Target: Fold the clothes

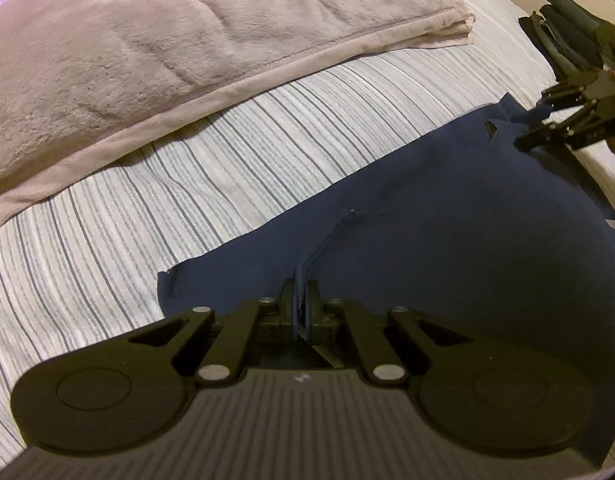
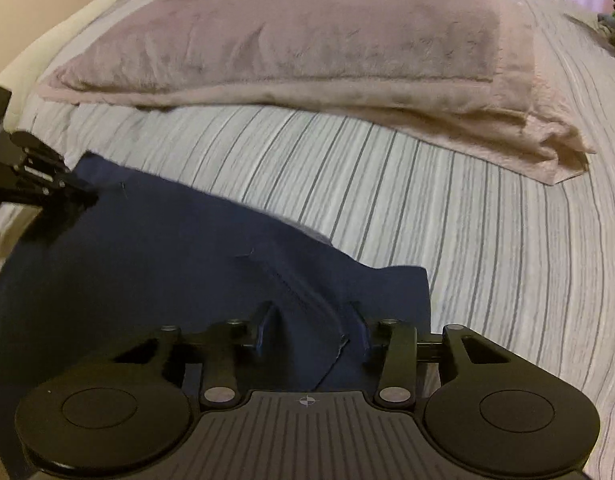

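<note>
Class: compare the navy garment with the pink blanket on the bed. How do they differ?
The navy garment is dark, thin and smooth; the pink blanket is pale, thick and fluffy. The garment lies near, pinched by the left gripper; the blanket lies farther back, untouched. Both rest on the striped bedsheet.

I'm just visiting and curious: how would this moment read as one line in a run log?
step: fold | left tool: shut on navy garment | right tool: open, astride garment edge | surface: striped bedsheet | behind: pink blanket

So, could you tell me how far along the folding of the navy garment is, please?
Early. Done: the navy garment lies spread on the striped bedsheet. In hand: the left tongs pinch its near edge; the right tongs are open around the cloth. Left: no fold shows yet.
</note>
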`<state>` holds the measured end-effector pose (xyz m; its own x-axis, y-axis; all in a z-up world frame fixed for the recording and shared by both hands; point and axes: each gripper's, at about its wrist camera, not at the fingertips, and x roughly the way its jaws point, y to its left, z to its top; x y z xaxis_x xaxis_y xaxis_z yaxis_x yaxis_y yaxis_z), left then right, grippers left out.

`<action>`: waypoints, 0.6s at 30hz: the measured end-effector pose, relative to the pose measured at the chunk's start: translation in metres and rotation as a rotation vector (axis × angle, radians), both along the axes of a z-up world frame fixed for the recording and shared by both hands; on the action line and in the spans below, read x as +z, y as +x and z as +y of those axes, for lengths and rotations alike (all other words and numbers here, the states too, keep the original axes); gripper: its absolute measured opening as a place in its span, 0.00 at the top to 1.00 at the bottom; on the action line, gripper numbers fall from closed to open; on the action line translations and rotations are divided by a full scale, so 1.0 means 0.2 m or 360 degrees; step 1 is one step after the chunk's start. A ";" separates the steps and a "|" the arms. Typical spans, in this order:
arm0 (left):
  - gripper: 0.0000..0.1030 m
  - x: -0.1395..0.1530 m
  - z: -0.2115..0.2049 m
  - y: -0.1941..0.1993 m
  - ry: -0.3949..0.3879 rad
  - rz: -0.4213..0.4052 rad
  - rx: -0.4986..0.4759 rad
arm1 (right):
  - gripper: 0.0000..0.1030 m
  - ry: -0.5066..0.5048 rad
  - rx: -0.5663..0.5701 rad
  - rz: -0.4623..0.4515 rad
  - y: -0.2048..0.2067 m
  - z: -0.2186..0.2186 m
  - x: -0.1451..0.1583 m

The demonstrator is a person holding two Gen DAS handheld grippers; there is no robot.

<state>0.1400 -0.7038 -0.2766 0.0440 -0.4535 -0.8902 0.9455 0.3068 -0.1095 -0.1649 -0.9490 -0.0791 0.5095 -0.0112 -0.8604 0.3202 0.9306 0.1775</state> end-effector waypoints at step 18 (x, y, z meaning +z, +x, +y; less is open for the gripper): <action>0.99 0.21 0.02 0.02 -0.0090 -0.0160 0.0070 | 1.00 -0.0435 0.0053 -0.0092 0.07 0.08 0.24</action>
